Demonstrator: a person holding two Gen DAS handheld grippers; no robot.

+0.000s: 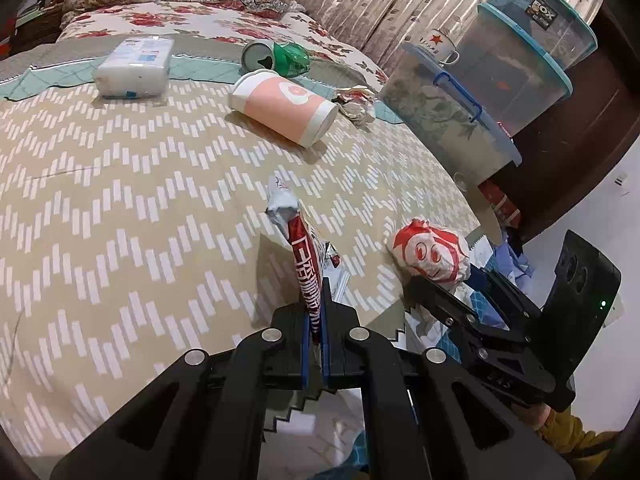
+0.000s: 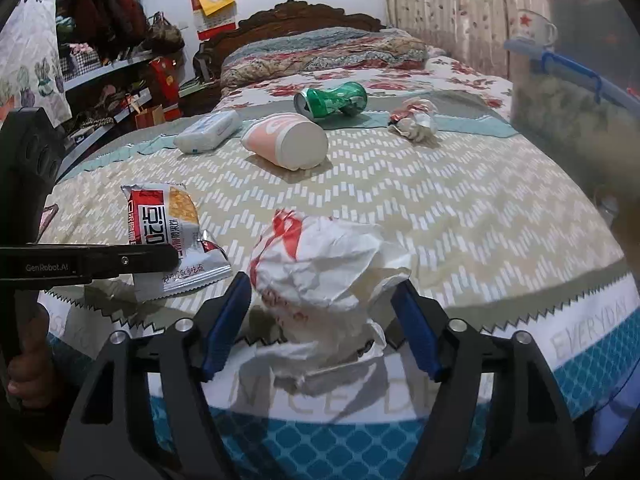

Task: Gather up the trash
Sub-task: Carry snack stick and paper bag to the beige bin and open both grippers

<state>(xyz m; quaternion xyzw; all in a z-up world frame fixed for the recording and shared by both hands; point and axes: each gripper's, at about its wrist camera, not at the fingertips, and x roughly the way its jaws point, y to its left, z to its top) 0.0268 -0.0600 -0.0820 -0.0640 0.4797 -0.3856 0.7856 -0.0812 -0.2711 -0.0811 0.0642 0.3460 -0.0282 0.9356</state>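
Observation:
My left gripper [image 1: 316, 300] is shut on a red and silver snack wrapper [image 1: 298, 248], held edge-on above the bed's near edge; the wrapper also shows in the right wrist view [image 2: 168, 232]. My right gripper [image 2: 320, 316] is open, its blue pads either side of a crumpled white and red paper wrapper [image 2: 320, 264], which also shows in the left wrist view [image 1: 432, 254]. Farther up the bed lie a pink paper cup [image 2: 286, 142] on its side, a crushed green can [image 2: 332, 100], a crumpled foil wrapper [image 2: 414, 120] and a white tissue pack [image 2: 208, 130].
The bed [image 2: 440, 208] has a beige zigzag cover with a teal and white hem hanging at the near edge. Stacked plastic storage boxes [image 1: 480, 92] with a mug [image 1: 438, 46] on top stand at the right. Cluttered shelves [image 2: 104, 72] stand at the left.

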